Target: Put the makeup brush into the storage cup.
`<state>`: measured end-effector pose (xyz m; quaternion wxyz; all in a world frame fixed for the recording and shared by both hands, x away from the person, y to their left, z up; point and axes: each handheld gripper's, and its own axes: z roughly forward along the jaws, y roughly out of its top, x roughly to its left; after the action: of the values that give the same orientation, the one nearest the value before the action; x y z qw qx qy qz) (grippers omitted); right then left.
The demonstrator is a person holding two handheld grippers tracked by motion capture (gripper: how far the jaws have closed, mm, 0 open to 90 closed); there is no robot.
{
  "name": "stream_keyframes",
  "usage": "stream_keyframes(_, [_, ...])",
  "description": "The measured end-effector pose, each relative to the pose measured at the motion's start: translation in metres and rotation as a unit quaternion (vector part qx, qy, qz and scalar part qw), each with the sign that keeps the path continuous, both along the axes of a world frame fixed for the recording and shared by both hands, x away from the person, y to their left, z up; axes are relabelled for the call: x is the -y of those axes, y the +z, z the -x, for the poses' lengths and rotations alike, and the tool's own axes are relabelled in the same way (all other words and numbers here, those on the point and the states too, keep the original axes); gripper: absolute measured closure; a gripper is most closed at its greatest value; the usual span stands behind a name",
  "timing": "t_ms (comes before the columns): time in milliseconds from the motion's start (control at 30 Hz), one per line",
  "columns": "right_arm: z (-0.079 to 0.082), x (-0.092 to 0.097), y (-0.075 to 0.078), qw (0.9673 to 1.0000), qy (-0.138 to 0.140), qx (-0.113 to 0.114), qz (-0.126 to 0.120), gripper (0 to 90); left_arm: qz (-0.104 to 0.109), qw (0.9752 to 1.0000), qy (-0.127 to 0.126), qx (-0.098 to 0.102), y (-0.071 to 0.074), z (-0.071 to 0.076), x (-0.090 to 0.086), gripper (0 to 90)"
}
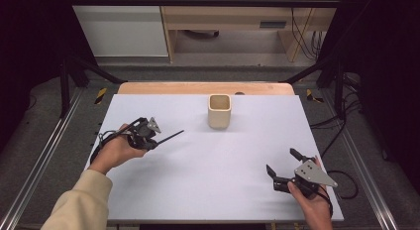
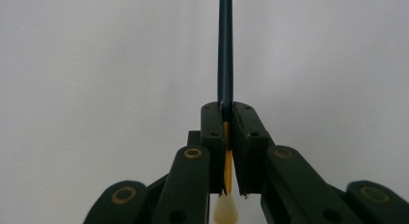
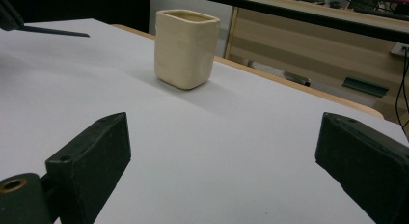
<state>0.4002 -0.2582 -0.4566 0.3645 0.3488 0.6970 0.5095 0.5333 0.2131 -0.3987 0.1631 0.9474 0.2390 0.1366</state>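
Left gripper [image 1: 157,141] clamped on a dark paintbrush [image 1: 171,136], jaws pressed tight around its yellow ferrule band, pale bristles showing below the pads [image 2: 214,132] in the left gripper view. Handle jutting out over the white table [image 1: 223,185] toward the centre, lifted clear of the surface. Cream square-mouthed ceramic cup [image 1: 219,111] upright near the far edge, well apart from the brush tip. Right gripper [image 1: 282,165] low at the near right corner, jaws spread wide, nothing between them, facing the cup [image 3: 186,48].
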Motion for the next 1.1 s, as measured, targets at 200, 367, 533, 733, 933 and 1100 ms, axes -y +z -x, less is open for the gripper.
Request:
stream_keyframes(200, [0.0, -0.001, 0.0, 1.0, 0.001, 0.001, 0.004, 5.6, -0.002, 0.9998, -0.019, 0.005, 0.004, 0.002, 0.014, 83.5])
stream_keyframes(367, [0.0, -0.001, 0.0, 1.0, 0.0, 0.0, 0.006, 5.3, 0.0, 0.9994, -0.034, 0.007, 0.006, 0.004, 0.026, 83.5])
stream_keyframes(533, [0.0, -0.002, 0.0, 0.9999, -0.003, 0.0, 0.012, 5.1, -0.002, 0.9987, -0.05, 0.009, 0.006, 0.007, 0.038, 83.5])
stream_keyframes(733, [-0.001, -0.005, 0.0, 0.9997, -0.008, -0.002, 0.025, 4.7, -0.003, 0.9977, -0.066, 0.012, 0.008, 0.011, 0.051, 83.5])
stream_keyframes(933, [0.0, -0.011, -0.001, 0.999, -0.005, -0.005, 0.045, 4.3, 0.0, 0.9965, -0.082, 0.015, 0.012, 0.015, 0.064, 83.6])
stream_keyframes(1100, [0.0, -0.018, -0.003, 0.9971, -0.004, -0.009, 0.075, 4.7, -0.001, 0.9951, -0.097, 0.018, 0.016, 0.017, 0.075, 83.5])
